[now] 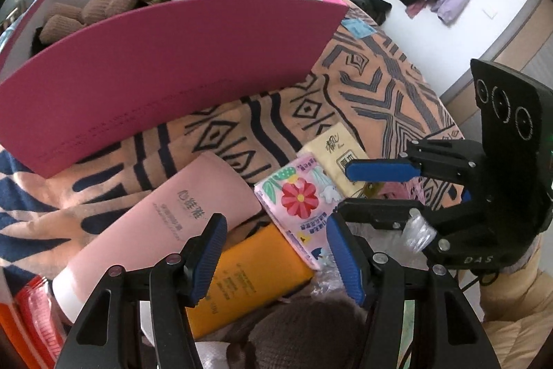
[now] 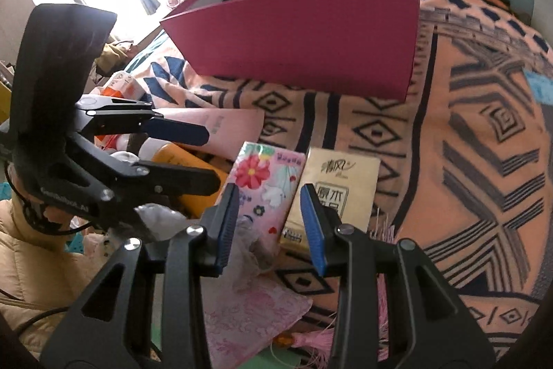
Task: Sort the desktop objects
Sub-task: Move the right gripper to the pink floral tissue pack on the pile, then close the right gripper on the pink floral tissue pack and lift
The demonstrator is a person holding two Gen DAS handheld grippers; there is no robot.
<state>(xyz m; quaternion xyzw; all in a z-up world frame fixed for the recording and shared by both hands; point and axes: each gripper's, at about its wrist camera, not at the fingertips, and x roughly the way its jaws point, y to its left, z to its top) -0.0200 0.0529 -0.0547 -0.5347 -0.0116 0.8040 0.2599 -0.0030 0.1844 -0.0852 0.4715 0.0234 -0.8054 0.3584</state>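
Blue-ribbed left tongs (image 1: pixel 276 258) and right tongs (image 2: pixel 273 227) gape empty above glossy tissue packs (image 2: pixel 266 182).

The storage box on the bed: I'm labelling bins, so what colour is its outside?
Magenta pink outside, pale inside; the storage box shows best in the right wrist view.

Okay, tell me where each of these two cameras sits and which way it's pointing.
Left wrist: on the left gripper, angled down at an orange tube; right gripper at right.
Right wrist: on the right gripper, over a yellow tissue pack; left gripper at left.
Shared: pink box, flowered tissue pack.
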